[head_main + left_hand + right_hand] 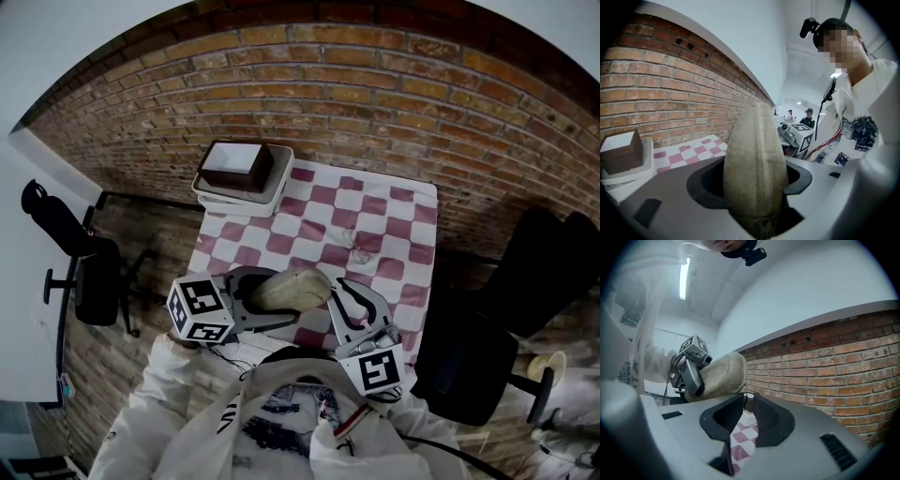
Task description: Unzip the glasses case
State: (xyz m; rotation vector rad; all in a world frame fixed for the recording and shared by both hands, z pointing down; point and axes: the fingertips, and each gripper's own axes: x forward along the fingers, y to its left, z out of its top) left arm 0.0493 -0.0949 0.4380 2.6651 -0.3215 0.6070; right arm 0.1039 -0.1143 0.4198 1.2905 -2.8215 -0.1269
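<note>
Glasses case [289,289]: a beige, oblong pod with rounded ends and a coarse, felt-like surface. It is held in the air above the near edge of the table, close to the person's chest. A raised seam runs along its narrow edge in the left gripper view.
Left tool [281,302]: its grey plastic jaws with dark inner pads are clamped on the case's two broad sides. One end of the case sticks out past the jaw tips toward the right tool.
Right tool [749,416]: it has the same grey shell and ribbed black pads. The jaws stand a narrow slit apart with nothing between them, and checked cloth shows through the gap. It sits just beside the free end of the case, though I cannot tell whether it touches.
Marker cubes: there is a white cube with black square patterns on each tool, left [200,309] and right [375,368].
Table [375,225]: rectangular, under a soft cloth of maroon and white checks.
Tray [274,195]: white, shallow and round-cornered, at the far left corner of the table.
Box [239,165]: a dark brown block with a pale top face, sitting in the tray.
Small item [357,240]: thin and pale, mid-cloth, too small to identify.
Wall [656,93]: rough red-brown brick with pale mortar.
Chairs: black office chairs stand at the left [94,272] and right [469,366] of the table.
</note>
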